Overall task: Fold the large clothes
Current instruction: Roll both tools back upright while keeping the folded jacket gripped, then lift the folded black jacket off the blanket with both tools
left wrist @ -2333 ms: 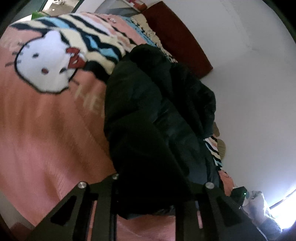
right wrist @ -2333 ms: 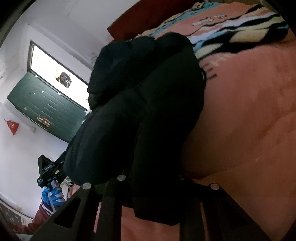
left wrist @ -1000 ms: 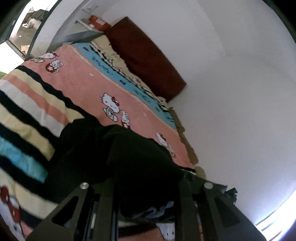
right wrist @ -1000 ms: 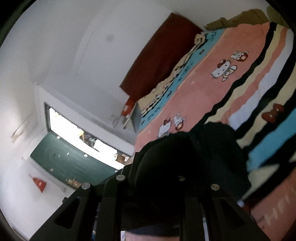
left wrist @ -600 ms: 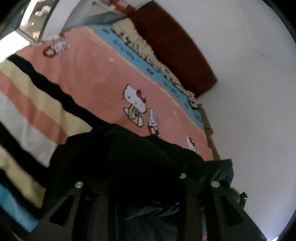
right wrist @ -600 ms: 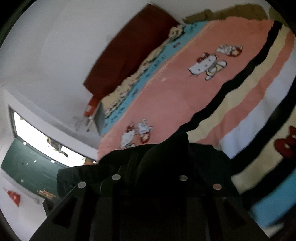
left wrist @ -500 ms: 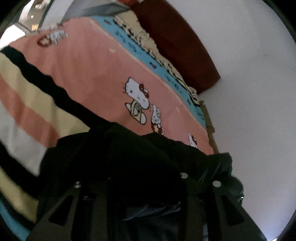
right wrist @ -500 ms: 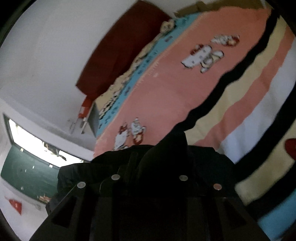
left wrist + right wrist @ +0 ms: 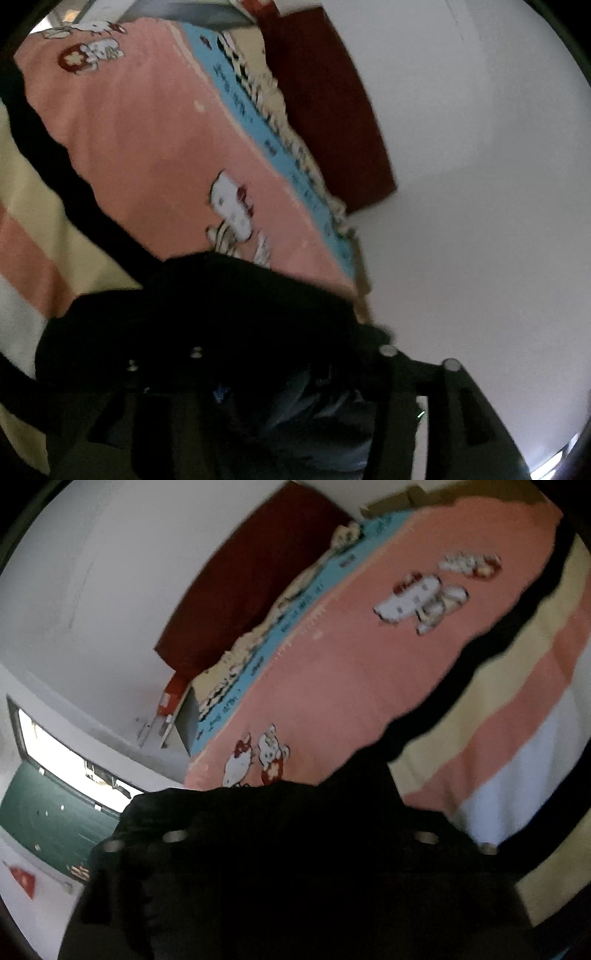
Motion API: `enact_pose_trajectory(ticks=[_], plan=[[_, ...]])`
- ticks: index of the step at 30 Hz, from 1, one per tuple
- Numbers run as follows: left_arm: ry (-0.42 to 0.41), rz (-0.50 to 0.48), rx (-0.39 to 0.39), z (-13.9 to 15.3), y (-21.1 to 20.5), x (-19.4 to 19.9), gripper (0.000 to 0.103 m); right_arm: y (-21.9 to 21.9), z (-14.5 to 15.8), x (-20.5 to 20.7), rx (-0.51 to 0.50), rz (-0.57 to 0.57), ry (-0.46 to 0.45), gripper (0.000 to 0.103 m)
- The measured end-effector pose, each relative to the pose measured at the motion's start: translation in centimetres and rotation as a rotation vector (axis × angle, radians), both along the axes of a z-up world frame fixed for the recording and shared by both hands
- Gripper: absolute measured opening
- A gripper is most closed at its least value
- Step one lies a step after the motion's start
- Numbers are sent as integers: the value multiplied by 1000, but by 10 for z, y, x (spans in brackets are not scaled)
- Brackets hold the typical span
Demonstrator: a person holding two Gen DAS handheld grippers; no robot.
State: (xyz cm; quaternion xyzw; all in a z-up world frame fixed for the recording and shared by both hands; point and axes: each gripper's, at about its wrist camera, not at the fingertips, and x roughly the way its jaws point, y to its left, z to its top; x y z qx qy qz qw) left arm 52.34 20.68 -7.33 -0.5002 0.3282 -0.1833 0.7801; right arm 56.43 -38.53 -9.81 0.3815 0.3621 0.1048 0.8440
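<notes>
In the left wrist view a pink blanket with cartoon cats and black, cream and white stripes covers the bed. A blue strip with dark lettering runs along its far edge, and past it a dark red headboard leans on the white wall. The black jacket lies bunched on the near part of the blanket, its far edge overlapping the cat print. The left gripper is pushed into the cloth. Its fingers stand apart with dark fabric and a patch of grey lining bulging between them; the picture is too dim and blurred to tell whether they pinch the cloth or lie loose in it.

In the right wrist view a bright window above a green panel sits at far left, with a red box on a small shelf by the bed's corner. The same headboard, blue strip and blanket sweep rightward, with two cat prints near the jacket and another far right. The jacket fills the near lower half, lying over the black stripe. The right gripper is buried in it: the fingers show only as dark shapes with round bolt heads, set wide with cloth heaped across the gap. Whether they grip it cannot be told.
</notes>
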Motion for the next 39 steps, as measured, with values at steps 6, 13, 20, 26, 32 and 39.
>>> enact_pose_trajectory(ticks=[6, 13, 20, 26, 32, 39], plan=[[1, 32, 4, 28, 15, -14, 51, -5, 33, -13, -56, 3, -36, 79], [-38, 104, 40, 72, 39, -42, 51, 20, 89, -47, -247, 83, -114, 79], [-23, -7, 343, 111, -7, -77, 51, 69, 122, -82, -403, 187, -149, 79], [-11, -155, 503, 92, -85, -69, 51, 109, 119, -85, -503, 265, -144, 79], [6, -304, 710, 64, -166, -26, 51, 144, 91, -53, -626, 340, -96, 79], [15, -329, 985, 45, -214, 27, 53, 158, 65, 1, -693, 355, -39, 78]])
